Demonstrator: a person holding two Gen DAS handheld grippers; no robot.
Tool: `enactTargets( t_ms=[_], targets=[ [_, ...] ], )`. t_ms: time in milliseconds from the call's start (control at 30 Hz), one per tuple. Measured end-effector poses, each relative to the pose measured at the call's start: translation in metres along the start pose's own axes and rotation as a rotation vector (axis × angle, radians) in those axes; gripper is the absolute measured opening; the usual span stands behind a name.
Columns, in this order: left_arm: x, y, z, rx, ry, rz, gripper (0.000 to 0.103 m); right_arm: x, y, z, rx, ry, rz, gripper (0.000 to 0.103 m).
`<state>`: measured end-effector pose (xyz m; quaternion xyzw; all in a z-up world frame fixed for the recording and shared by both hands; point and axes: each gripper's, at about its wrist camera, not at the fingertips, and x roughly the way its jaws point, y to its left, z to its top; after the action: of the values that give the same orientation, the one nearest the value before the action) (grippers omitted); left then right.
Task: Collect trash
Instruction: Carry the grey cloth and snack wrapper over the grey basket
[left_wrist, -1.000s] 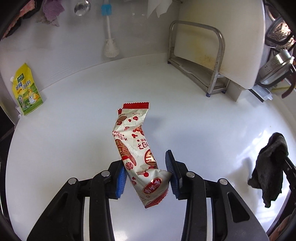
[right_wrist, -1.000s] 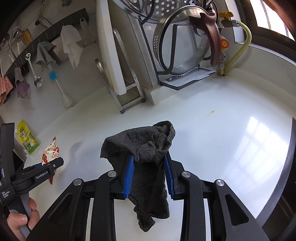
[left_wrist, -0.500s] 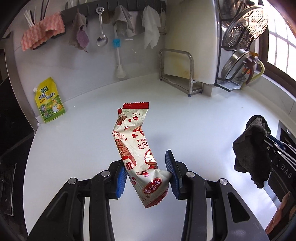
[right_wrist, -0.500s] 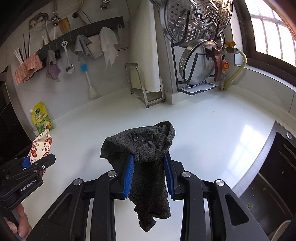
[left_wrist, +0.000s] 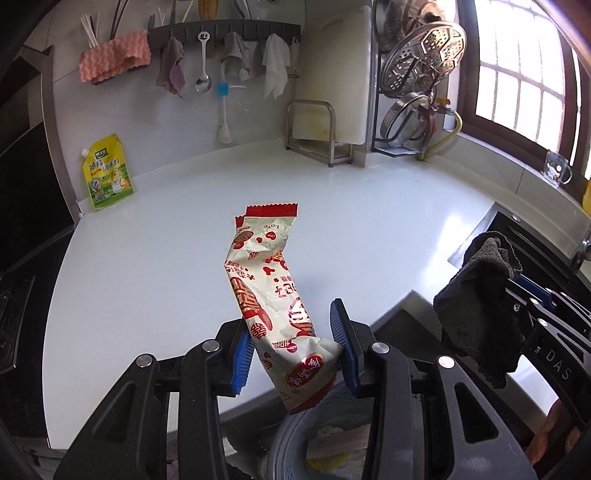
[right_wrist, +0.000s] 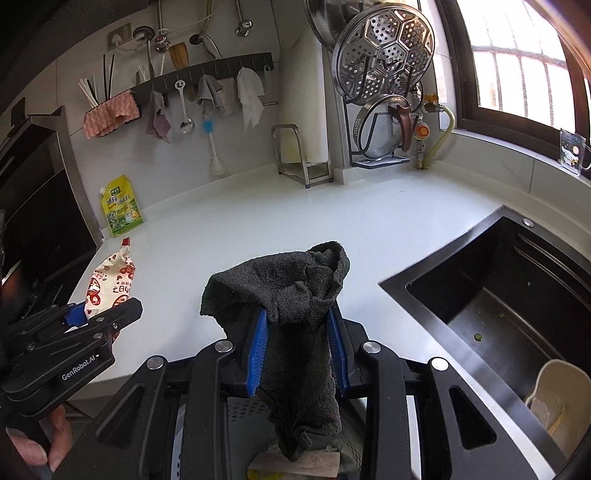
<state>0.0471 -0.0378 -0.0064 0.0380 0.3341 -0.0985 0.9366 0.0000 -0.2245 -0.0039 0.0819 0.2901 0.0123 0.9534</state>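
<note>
My left gripper (left_wrist: 291, 347) is shut on a crumpled red-and-white snack wrapper (left_wrist: 269, 280), held in the air past the counter's front edge. The wrapper's lower end hangs over a grey trash bin (left_wrist: 291, 443) that holds paper scraps. The wrapper also shows in the right wrist view (right_wrist: 110, 277). My right gripper (right_wrist: 295, 347) is shut on a dark grey rag (right_wrist: 291, 295), also above the bin (right_wrist: 236, 417). The rag shows at the right of the left wrist view (left_wrist: 476, 302).
A white counter (left_wrist: 166, 266) lies ahead with a yellow-green pouch (left_wrist: 107, 173) at its back left. A cutting board rack (left_wrist: 314, 129) and a steamer rack (left_wrist: 417, 85) stand at the back. A black sink (right_wrist: 498, 295) with a cream container (right_wrist: 557, 398) is at right.
Both grippers have pulled back and up from the counter with their loads. The counter edge, the sink and the trash bin below have come into view.
</note>
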Motion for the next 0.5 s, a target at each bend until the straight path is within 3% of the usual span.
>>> enactTargets(
  t_ms=[267,500],
  targets=[
    [-0.031,-0.005,-0.049,0.02,0.008,-0.019,0.039,-0.05,0.012,-0.055,-0.013,0.015,-0.009,0.03],
    [-0.028,-0.009,-0.091,0.002,0.075,-0.037,0.039,-0.06,0.013,-0.105,-0.007,0.087,-0.007,0.03]
  ],
)
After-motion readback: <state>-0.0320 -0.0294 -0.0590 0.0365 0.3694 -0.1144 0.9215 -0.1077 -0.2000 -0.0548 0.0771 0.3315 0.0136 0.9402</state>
